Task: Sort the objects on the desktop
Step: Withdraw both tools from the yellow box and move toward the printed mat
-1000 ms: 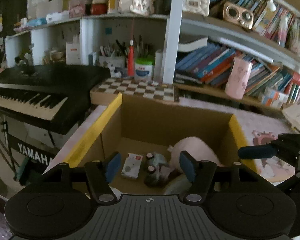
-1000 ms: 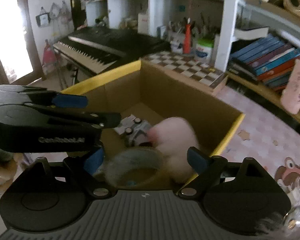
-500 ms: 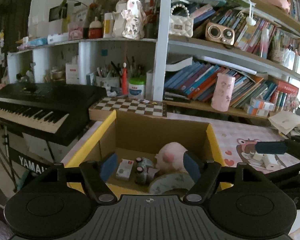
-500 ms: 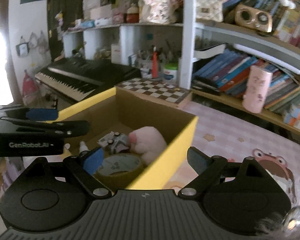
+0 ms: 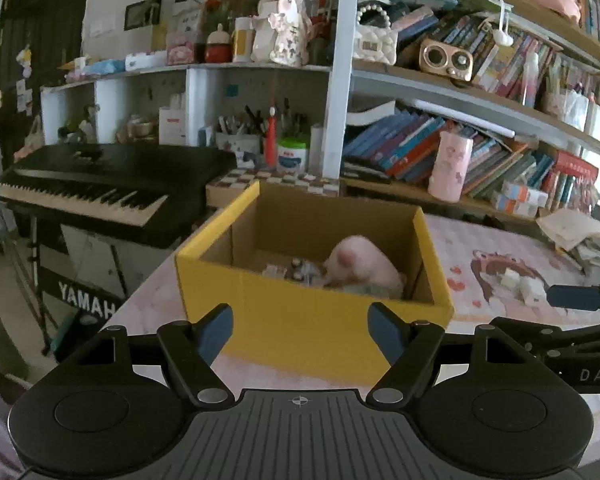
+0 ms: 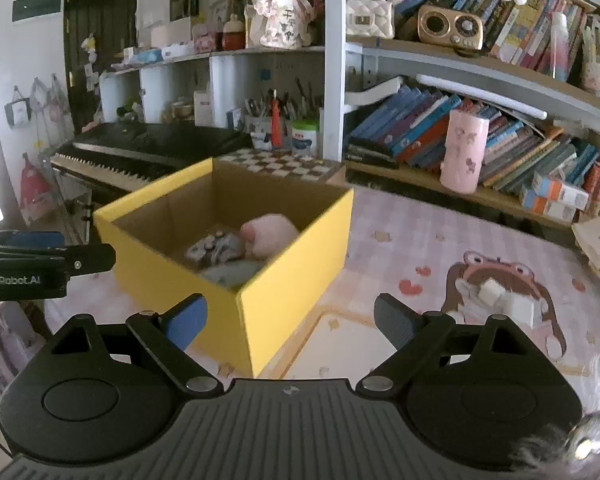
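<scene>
A yellow cardboard box point(image 5: 312, 320) point(image 6: 296, 280) stands on the pink patterned desk mat point(image 6: 400, 248). Inside it lie a pink plush point(image 5: 360, 264) point(image 6: 268, 236), a grey game controller point(image 6: 216, 248) and a roll of tape point(image 6: 228, 274). My left gripper point(image 5: 300, 330) hovers open in front of the box's near wall, with nothing between its fingers. My right gripper point(image 6: 290, 316) is open and empty too, by the box's near corner. Small white blocks point(image 6: 508, 300) point(image 5: 520, 284) lie on the mat to the right. Each gripper shows at the edge of the other's view.
A black Yamaha keyboard point(image 5: 100, 184) stands left of the desk. Behind the box are a chessboard point(image 6: 276, 160), a pink cup point(image 6: 464, 152) and shelves of books point(image 6: 420, 124). Loose papers point(image 5: 572, 228) lie at the far right.
Both grippers have drawn back from over the box, which now sits farther away and whole in view. The left jaws stand wider than a second ago. The plush has settled inside the box.
</scene>
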A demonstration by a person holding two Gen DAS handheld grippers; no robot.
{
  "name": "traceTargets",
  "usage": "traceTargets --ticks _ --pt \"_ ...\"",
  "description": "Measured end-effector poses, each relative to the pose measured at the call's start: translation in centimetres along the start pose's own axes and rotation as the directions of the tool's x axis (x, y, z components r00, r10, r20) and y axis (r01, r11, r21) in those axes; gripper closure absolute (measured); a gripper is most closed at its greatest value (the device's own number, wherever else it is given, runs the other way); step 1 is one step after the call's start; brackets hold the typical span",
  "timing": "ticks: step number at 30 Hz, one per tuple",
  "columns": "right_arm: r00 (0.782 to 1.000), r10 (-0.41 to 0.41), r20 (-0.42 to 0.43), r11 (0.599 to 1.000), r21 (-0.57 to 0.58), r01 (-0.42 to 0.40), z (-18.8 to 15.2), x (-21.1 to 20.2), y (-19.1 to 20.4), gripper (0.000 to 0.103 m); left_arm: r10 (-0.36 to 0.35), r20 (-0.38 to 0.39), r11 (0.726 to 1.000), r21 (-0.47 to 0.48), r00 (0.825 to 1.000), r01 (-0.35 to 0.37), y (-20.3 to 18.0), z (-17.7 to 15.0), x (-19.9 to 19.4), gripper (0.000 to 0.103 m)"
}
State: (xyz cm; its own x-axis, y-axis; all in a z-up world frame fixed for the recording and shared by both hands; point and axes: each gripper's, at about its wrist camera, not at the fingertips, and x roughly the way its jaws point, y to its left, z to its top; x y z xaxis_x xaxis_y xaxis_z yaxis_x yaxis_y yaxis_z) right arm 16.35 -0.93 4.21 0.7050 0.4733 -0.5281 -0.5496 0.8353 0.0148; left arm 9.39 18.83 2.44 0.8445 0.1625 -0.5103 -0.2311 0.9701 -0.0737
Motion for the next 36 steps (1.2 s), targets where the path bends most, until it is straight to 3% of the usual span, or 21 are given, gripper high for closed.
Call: traceTargets --ticks 18,25,36 --pt "0.999 -0.024 -0.039 0.999 0.026 0.025 -5.9 -5.7 1.8 0.013 -0.018 -0.045 0.999 -0.034 0.999 0.017 -1.7 -5.0 -5.1 0.026" --pt "0.997 -0.015 -0.076 1.0 0.005 0.016 -7.8 -6.9 2.6 0.013 -0.013 -0.075 0.999 -0.031 0.997 0.01 -2.1 -6.7 -6.4 0.022" --pt "0.996 -0.019 -0.091 1.0 0.013 0.02 -9.3 -8.3 3.9 0.012 -0.034 -0.125 0.999 0.02 0.992 0.036 -2.9 -8.5 -7.5 0.018"
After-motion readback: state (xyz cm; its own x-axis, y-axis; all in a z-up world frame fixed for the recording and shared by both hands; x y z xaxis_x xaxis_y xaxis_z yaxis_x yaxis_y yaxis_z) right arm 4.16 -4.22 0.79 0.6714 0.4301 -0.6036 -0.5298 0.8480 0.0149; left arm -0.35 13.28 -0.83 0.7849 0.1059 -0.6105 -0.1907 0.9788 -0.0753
